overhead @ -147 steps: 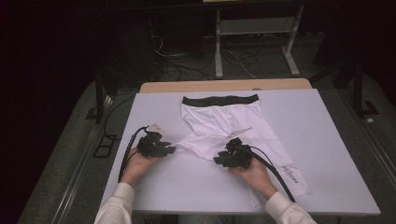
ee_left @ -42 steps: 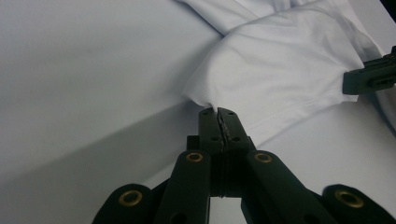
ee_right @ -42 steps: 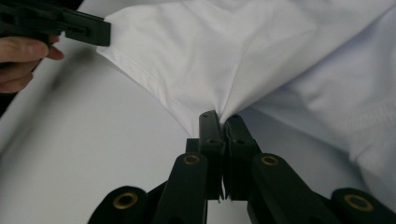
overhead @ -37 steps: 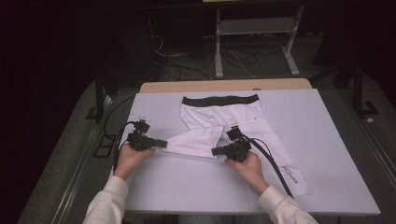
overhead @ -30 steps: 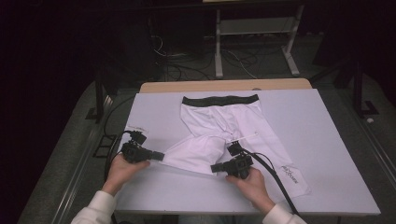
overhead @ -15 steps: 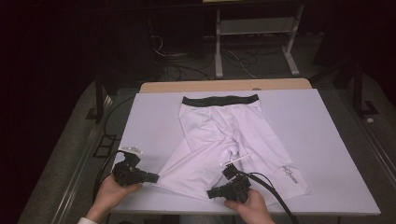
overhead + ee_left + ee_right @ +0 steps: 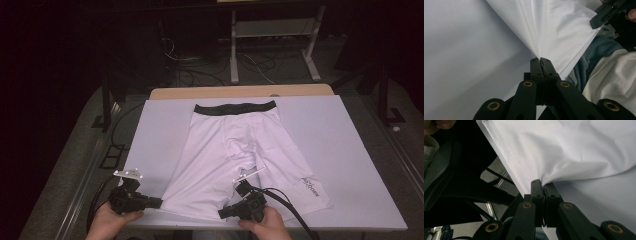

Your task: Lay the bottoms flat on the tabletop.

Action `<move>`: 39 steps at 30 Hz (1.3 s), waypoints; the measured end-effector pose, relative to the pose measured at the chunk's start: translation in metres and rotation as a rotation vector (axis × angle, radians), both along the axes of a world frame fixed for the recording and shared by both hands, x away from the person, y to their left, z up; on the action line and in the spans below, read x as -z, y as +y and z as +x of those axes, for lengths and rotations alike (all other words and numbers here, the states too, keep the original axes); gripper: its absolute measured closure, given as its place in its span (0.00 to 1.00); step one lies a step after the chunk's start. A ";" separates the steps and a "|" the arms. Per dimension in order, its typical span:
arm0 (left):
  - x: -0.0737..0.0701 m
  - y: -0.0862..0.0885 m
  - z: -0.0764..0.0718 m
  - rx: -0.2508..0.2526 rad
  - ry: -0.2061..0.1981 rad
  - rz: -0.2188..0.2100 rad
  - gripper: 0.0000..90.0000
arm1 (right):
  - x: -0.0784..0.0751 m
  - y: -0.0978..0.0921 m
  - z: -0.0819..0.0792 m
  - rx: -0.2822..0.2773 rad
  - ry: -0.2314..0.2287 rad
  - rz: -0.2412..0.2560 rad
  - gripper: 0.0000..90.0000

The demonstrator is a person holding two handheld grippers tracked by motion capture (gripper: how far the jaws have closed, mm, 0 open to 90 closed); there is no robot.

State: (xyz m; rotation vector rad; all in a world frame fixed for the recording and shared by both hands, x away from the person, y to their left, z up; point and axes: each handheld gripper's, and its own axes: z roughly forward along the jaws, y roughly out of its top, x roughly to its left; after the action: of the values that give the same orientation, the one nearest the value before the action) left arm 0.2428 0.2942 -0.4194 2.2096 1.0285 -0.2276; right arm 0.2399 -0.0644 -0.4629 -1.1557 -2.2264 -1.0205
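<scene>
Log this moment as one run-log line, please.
left gripper: shut on shorts hem corner | right gripper: shut on other hem corner | leg drawn flat toward near table edge

A pair of white shorts with a dark waistband is seen spread on a pale table at the centre of the frame, waistband toward the top. The hem of the leg at lower left is held at its two corners near the table's bottom edge: the left gripper is closed on the left corner, the right gripper on the right corner. Each gripper is held by a hand at the bottom edge. A small logo is visible on the other leg, at lower right.
</scene>
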 end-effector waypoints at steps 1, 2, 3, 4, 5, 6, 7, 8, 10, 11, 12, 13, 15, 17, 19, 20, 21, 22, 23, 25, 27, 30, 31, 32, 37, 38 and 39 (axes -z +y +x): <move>0.001 0.000 0.000 -0.001 0.000 0.002 0.98 | 0.000 0.000 0.000 -0.004 -0.002 -0.003 0.96; 0.001 -0.001 0.000 -0.001 0.000 0.005 0.98 | 0.000 0.000 0.000 -0.006 -0.002 -0.003 0.96; 0.002 -0.001 0.000 -0.002 -0.001 0.005 0.98 | 0.000 0.000 0.000 -0.006 -0.001 -0.002 0.96; 0.002 -0.001 0.000 0.001 -0.001 0.005 0.98 | 0.000 0.000 0.000 -0.010 0.002 -0.002 0.96; 0.003 -0.002 0.001 0.000 0.001 0.007 0.98 | 0.000 0.000 0.000 -0.011 0.001 0.001 0.95; 0.003 -0.002 0.001 0.000 0.002 0.009 0.97 | -0.001 0.000 -0.001 -0.013 0.000 0.003 0.95; 0.004 -0.002 0.002 0.000 0.009 0.010 0.96 | -0.002 0.000 -0.001 -0.014 0.009 0.005 0.94; 0.004 -0.002 0.002 0.001 0.011 0.013 0.94 | -0.002 -0.001 -0.002 -0.018 0.015 0.012 0.92; 0.004 -0.002 0.002 0.002 0.015 0.008 0.88 | -0.004 -0.002 -0.003 -0.026 0.029 0.019 0.89; 0.004 -0.002 0.002 0.001 0.010 0.008 0.85 | -0.005 -0.003 -0.003 -0.030 0.028 0.024 0.87; 0.003 -0.002 0.002 0.001 0.001 0.010 0.80 | -0.007 -0.004 -0.004 -0.032 0.034 0.025 0.84; 0.002 -0.003 0.002 -0.001 -0.006 0.014 0.75 | -0.009 -0.005 -0.005 -0.029 0.029 0.026 0.81; 0.000 -0.005 0.002 -0.011 -0.029 0.015 0.65 | -0.014 -0.010 -0.005 -0.030 0.005 0.030 0.75; -0.002 -0.007 0.003 -0.013 -0.038 0.008 0.55 | -0.020 -0.014 -0.006 -0.034 -0.025 0.031 0.69; -0.004 -0.009 0.005 -0.012 -0.050 -0.002 0.49 | -0.026 -0.020 -0.005 -0.035 -0.071 0.028 0.61; -0.005 -0.011 0.007 -0.004 -0.060 -0.009 0.45 | -0.029 -0.023 -0.004 -0.032 -0.089 0.024 0.57; -0.007 -0.013 0.008 -0.005 -0.069 -0.018 0.41 | -0.032 -0.028 -0.002 -0.024 -0.102 0.022 0.52; -0.008 -0.014 0.009 -0.001 -0.075 -0.024 0.39 | -0.035 -0.032 0.000 -0.020 -0.119 0.024 0.49; -0.010 -0.015 0.010 -0.001 -0.078 -0.033 0.38 | -0.038 -0.036 0.003 -0.017 -0.130 0.031 0.46; -0.013 -0.017 0.013 0.007 -0.096 -0.048 0.34 | -0.043 -0.044 0.006 -0.016 -0.146 0.043 0.40; -0.016 -0.020 0.016 0.000 -0.115 -0.065 0.29 | -0.050 -0.052 0.011 -0.013 -0.165 0.046 0.34; -0.020 -0.023 0.021 -0.009 -0.144 -0.076 0.21 | -0.060 -0.063 0.016 -0.013 -0.203 0.024 0.21; -0.021 -0.024 0.022 -0.008 -0.149 -0.079 0.17 | -0.064 -0.067 0.019 -0.009 -0.223 0.015 0.16; -0.022 -0.025 0.023 -0.011 -0.158 -0.086 0.16 | -0.066 -0.069 0.020 -0.007 -0.233 0.009 0.15; -0.028 -0.030 0.031 -0.013 -0.205 -0.113 0.05 | -0.076 -0.085 0.031 0.017 -0.289 -0.012 0.07; -0.029 -0.032 0.033 -0.013 -0.214 -0.114 0.03 | -0.077 -0.088 0.033 0.018 -0.296 -0.018 0.04; -0.030 -0.033 0.035 -0.014 -0.223 -0.117 0.01 | -0.078 -0.091 0.035 0.020 -0.307 -0.021 0.02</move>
State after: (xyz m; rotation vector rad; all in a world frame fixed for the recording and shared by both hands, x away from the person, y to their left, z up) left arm 0.2774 0.2610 -0.3892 2.0676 0.8854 -0.0328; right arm 0.2748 -0.1550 -0.3853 -1.0936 -2.4677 -1.2584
